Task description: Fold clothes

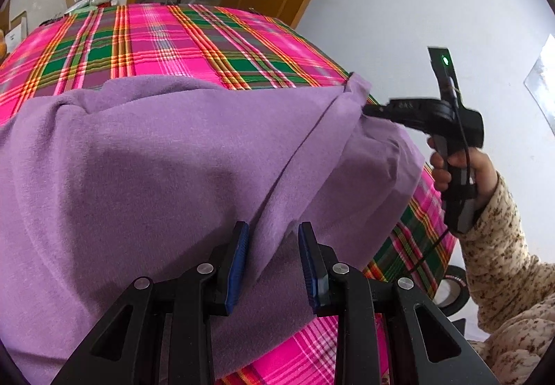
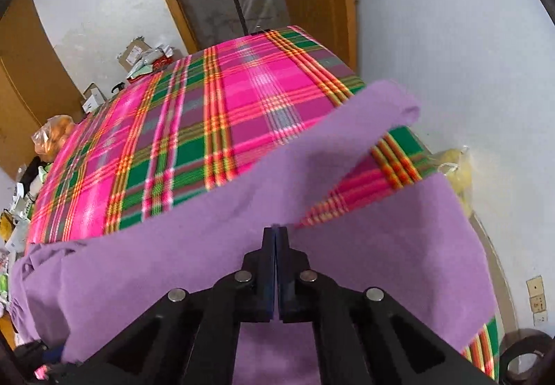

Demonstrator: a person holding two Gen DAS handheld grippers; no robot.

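Right gripper (image 2: 275, 228) is pinching shut, seemingly on the purple garment (image 2: 215, 239) edge ahead; left gripper (image 1: 274, 232) is straddling its fold, spread.

Matt fuzzy purple garment (image 1: 156, 159), woven plaid cloth (image 1: 180, 41)

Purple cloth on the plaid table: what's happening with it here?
A person is folding a purple cloth spread on a plaid-covered table, a handheld gripper in each hand. The right gripper has its jaws shut on the cloth's edge. The left gripper has a ridge of the cloth between its part-open jaws; whether they pinch it is unclear.
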